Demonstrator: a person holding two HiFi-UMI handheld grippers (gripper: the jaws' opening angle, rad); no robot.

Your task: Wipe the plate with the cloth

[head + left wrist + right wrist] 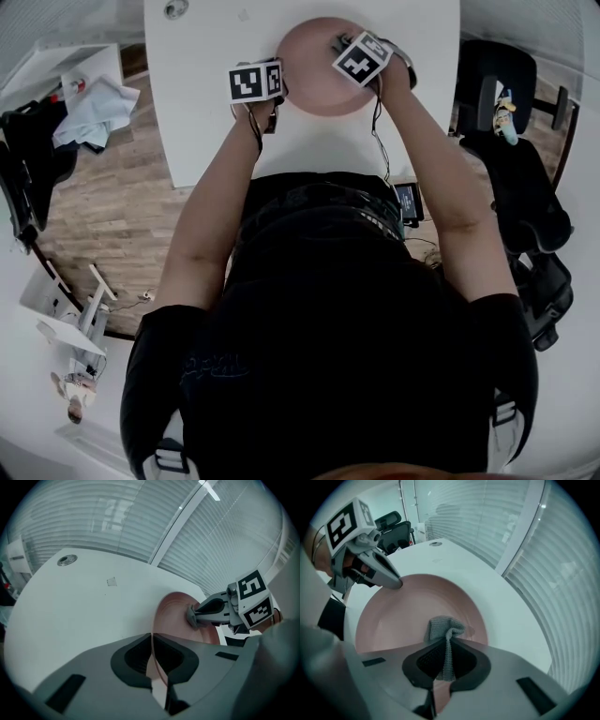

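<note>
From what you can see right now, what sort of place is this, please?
Probably an office or a meeting room, not a kitchen: a wide white rounded table, black swivel office chairs beside it, and long pale slatted blinds along the wall.

Black short-sleeved shirt (337,337), grey left gripper (396,584), grey right gripper (191,616), black cables (378,131)

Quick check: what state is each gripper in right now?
The left gripper is shut on the plate rim.
The right gripper is shut on the cloth.
</note>
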